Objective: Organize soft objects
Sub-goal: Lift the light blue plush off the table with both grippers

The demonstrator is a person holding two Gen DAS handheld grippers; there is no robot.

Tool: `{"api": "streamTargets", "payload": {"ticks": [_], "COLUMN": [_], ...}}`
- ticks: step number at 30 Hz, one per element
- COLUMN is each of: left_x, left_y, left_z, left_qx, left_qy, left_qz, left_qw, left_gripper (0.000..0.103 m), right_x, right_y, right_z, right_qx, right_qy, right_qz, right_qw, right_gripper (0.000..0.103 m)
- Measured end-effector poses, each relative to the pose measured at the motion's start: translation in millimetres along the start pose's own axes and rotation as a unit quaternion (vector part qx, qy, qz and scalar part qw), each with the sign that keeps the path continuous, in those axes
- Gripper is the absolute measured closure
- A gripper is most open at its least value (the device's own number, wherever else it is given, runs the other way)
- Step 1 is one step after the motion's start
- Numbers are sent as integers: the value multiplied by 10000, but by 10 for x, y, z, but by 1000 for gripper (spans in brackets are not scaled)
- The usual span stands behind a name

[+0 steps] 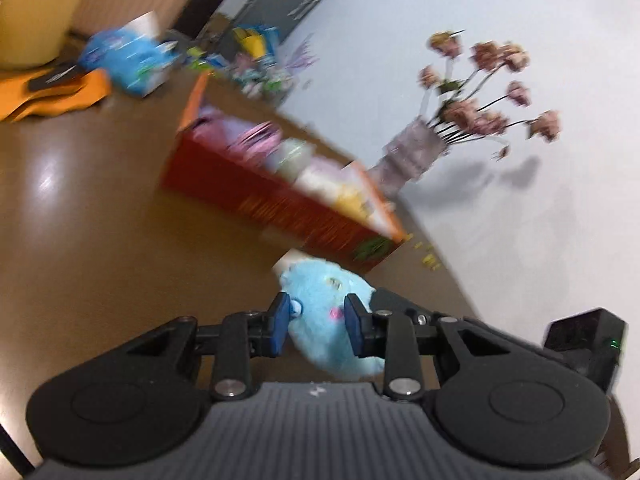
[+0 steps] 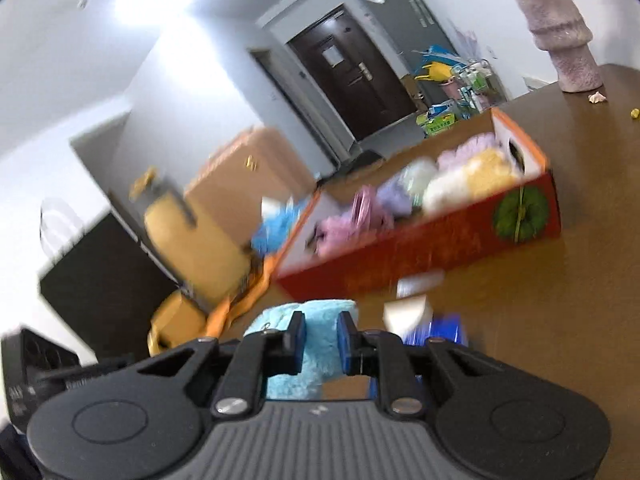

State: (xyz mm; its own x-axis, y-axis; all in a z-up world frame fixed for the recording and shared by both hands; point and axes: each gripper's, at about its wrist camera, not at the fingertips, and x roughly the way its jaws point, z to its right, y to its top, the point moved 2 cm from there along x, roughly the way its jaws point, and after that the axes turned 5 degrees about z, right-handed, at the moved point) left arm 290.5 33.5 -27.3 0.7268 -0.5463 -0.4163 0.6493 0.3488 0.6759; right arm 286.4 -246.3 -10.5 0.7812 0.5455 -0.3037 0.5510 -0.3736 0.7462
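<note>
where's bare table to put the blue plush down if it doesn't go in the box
Bare brown table lies left of the red box, between it and the orange cloth. In the right view, bare table also runs right of the box toward the pink vase. The box looks crowded with plush. The left hand-held gripper grips the blue plush; the right hand-held gripper grips a light blue plush.

Black hand-held gripper (image 1: 318, 326), blue pads (image 1: 282, 322).

both wrist views look along their fingers, tilted, close over the table (image 1: 88, 216), sharing the red box (image 1: 256, 196).
</note>
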Motion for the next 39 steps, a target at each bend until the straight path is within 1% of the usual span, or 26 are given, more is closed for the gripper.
{"api": "streamTargets", "payload": {"ticks": [2,3,4,5,6,8,10,12,13,15,17,18,20,21,23,27,30,31,32,34,36,39], "left_x": [-37,-55,-96,-166,-239,-372,-441,-406,-377,-326,-286,-270,-248,-241,-233,-201,-166,-152,-141,-113,-89,-10], "left_y": [-170,-237,-287,-314,-333,-353,-381,-422,-440,-490,-522,-524,-514,-508,-499,-480,-480,-479,-478,-465,-425,-212], "left_z": [-148,-200,-231,-240,-244,-261,-277,-254,-234,-207,-205,-212,-228,-233,-228,-237,-210,-196,-187,-160,-131,-11], "left_qx": [-118,-80,7,83,145,149,67,74,103,178,223,222,185,177,189,221,285,309,313,357,316,453], "left_qy": [316,539,727,840,879,806,645,533,542,581,581,575,509,463,424,481,411,408,499,589,512,266], "left_qz": [12,39,132,230,328,449,363,217,139,83,61,50,27,5,4,0,-45,-43,-5,42,84,229], "left_qw": [9994,9985,9973,9962,9955,9956,9972,9983,9984,9981,9980,9981,9985,9988,9989,9986,9987,9987,9983,9976,9982,9984], "left_gripper": [72,72,68,61,57,45,42,42,42,44,52,54,64,66,66,66,67,67,68,69,69,69], "right_x": [29,50,49,23,-3,-111,-173,-220,-194,-119,-6,76,210,251,292,290,282,284,290,302,290,229], "right_y": [-290,-436,-523,-611,-676,-740,-718,-700,-688,-668,-645,-628,-616,-614,-618,-657,-676,-682,-686,-685,-658,-487], "right_z": [-140,-199,-236,-277,-326,-402,-394,-320,-294,-230,-211,-207,-200,-195,-177,-90,-39,-40,-47,-82,-119,-150], "right_qx": [-318,-443,-518,-592,-674,-851,-788,-625,-539,-530,-617,-662,-661,-604,-401,33,270,293,304,223,67,-41], "right_qy": [-98,-122,-137,-230,-278,-256,-252,-258,-250,-294,-224,-192,-167,-183,-220,-208,-221,-220,-196,-164,-215,-241], "right_qz": [-237,-353,-392,-379,-340,-224,-181,-201,-251,-211,-282,-418,-574,-644,-716,-681,-602,-596,-612,-621,-539,-293], "right_qw": [9992,9983,9978,9973,9968,9958,9964,9975,9979,9979,9974,9967,9960,9959,9964,9975,9976,9976,9975,9977,9983,9993], "right_gripper": [88,87,85,85,85,80,65,62,62,61,54,52,52,52,52,51,52,59,63,64,65,66]}}
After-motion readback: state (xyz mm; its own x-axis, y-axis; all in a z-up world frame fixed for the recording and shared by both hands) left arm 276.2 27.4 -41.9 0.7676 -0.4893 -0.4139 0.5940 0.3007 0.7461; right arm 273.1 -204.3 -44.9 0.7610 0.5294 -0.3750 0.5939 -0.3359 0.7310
